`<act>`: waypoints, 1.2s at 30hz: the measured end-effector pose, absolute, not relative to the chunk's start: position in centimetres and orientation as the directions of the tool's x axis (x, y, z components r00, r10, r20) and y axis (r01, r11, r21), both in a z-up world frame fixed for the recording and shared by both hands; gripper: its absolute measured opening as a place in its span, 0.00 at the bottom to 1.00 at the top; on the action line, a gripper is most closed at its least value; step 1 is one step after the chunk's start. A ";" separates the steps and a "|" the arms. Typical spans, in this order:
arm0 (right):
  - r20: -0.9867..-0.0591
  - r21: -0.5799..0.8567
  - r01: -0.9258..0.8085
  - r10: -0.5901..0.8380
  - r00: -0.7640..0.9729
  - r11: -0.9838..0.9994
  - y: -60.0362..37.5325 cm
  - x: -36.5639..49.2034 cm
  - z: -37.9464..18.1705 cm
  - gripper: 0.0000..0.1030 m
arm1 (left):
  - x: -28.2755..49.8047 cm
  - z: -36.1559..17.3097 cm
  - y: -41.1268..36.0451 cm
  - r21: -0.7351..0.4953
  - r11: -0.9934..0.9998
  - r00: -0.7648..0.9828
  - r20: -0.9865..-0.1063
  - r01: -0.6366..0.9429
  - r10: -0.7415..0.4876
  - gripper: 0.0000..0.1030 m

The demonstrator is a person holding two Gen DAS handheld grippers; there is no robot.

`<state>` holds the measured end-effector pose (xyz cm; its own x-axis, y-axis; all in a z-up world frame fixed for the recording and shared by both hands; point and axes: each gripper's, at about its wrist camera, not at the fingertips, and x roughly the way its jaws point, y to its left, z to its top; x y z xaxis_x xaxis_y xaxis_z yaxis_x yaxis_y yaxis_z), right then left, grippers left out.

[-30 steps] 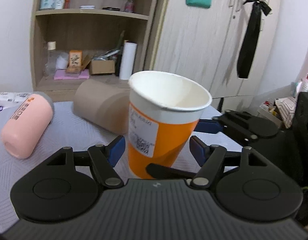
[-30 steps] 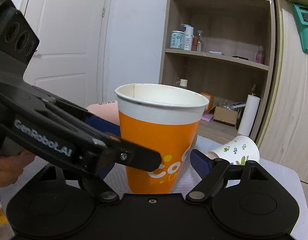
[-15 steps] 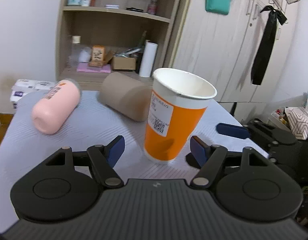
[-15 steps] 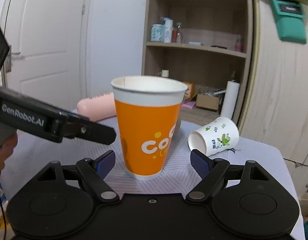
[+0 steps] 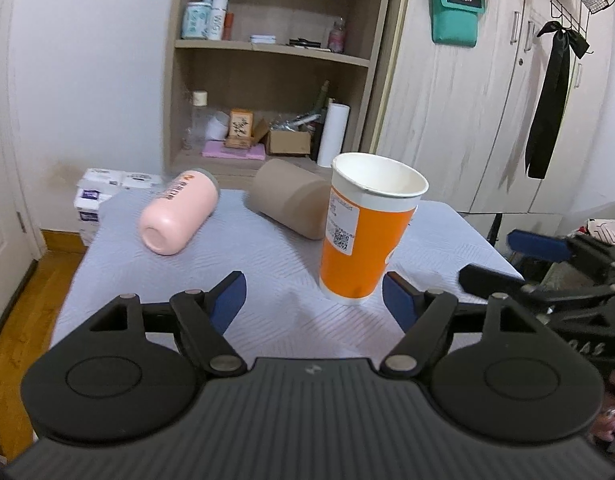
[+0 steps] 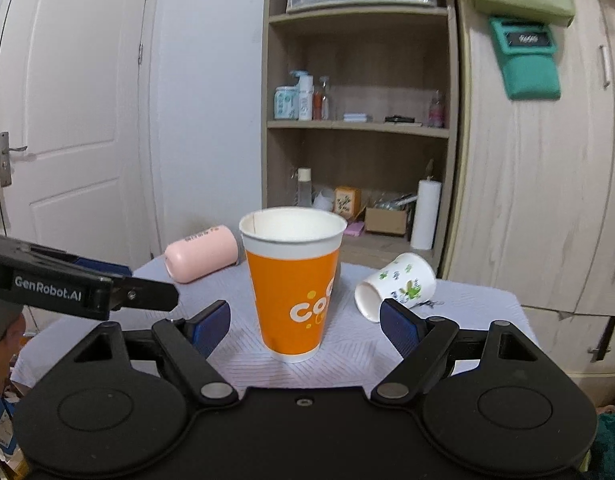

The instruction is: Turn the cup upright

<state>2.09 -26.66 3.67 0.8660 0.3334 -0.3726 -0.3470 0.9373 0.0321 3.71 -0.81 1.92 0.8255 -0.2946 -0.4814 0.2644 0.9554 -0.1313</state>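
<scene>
The room was evenly lit by soft indoor light — no hard glare. The cup (image 5: 367, 232) cast only a faint shadow on the table (image 5: 275, 320). Both fisheye views bent straight lines at the edges — the door (image 6: 67, 120) bowed. The cabinet (image 6: 539, 160) was smeared by slight blur.

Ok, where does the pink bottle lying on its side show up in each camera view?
Left wrist view: the pink bottle lies left of centre on the table, left of the orange cup.
Right wrist view: the pink bottle lies left of centre, behind and left of the orange cup.
Shared landmark: the upright orange cup.
</scene>
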 end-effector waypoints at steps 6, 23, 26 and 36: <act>-0.335 -0.018 -0.278 0.256 0.907 0.961 -26.5 -0.4 5.1 0.83 | 1.7 2.5 -0.7 -0.078 0.971 0.850 -0.470 0.227 -0.237 0.75; -0.320 -0.021 -0.127 0.114 0.941 0.992 -27.0 -3.2 6.2 0.93 | -2.7 4.5 -0.6 -0.022 0.983 0.898 -0.402 0.183 -0.176 0.87; -0.325 -0.025 -0.121 0.106 0.940 0.992 -26.8 -3.4 6.1 0.94 | -3.2 5.0 -0.4 -0.036 0.983 0.898 -0.403 0.180 -0.179 0.90; -0.352 -0.005 -0.061 0.055 0.934 0.998 -27.2 -3.0 5.7 1.00 | -2.6 4.5 0.1 -0.054 0.991 0.883 -0.450 0.120 -0.132 1.00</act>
<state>-3.03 -27.18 5.73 0.9344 0.0554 -0.3518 -0.0612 0.9981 -0.0055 -2.64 0.11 4.55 0.8832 -0.1317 -0.4502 0.1205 0.9913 -0.0536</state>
